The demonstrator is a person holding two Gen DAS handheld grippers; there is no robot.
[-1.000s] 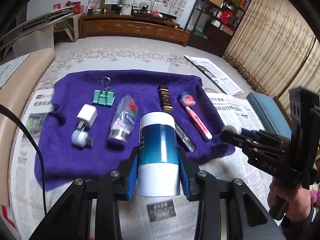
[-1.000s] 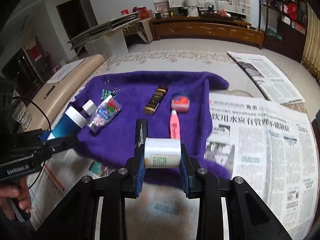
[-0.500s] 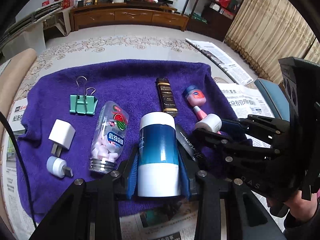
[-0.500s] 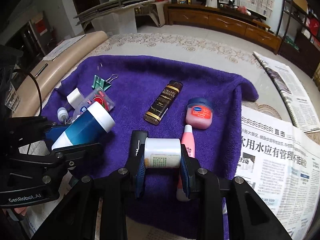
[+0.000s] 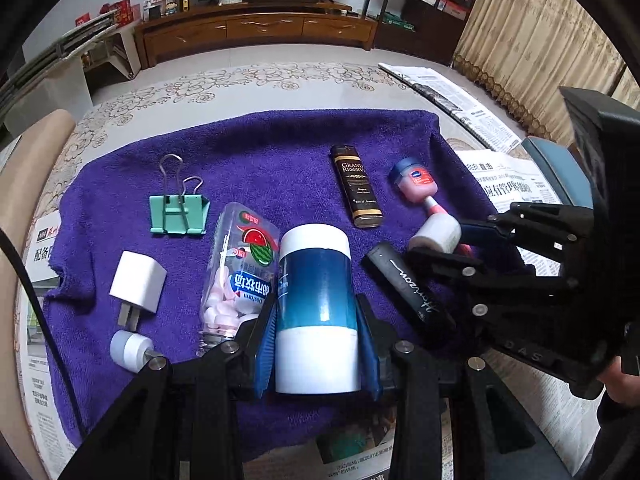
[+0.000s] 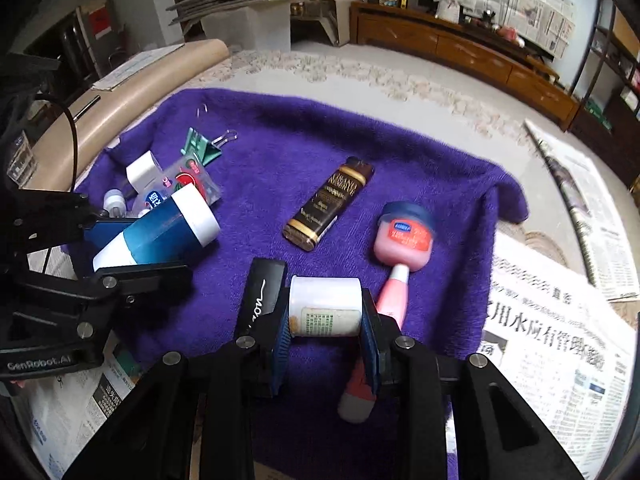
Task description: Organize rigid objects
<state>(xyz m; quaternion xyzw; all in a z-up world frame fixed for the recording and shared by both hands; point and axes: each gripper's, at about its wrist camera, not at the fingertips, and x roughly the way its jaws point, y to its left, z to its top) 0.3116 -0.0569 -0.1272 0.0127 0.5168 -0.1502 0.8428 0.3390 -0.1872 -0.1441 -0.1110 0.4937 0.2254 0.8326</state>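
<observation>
Both tongs nearer over purple towel (image 5: pixel 280 152)

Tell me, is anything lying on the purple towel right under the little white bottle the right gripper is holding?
Yes. The white bottle hangs over a black tube and a pink tube on the purple towel.

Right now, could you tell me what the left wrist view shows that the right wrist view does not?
Only the left wrist view shows the white charger plug whole, lying apart from the candy bottle, and the curtains. Only the right wrist view shows the printed label on the small white bottle and the rolled beige mat. Both show the left gripper clamping the blue-and-white container, the right gripper, the pink jar and the purple towel.
</observation>
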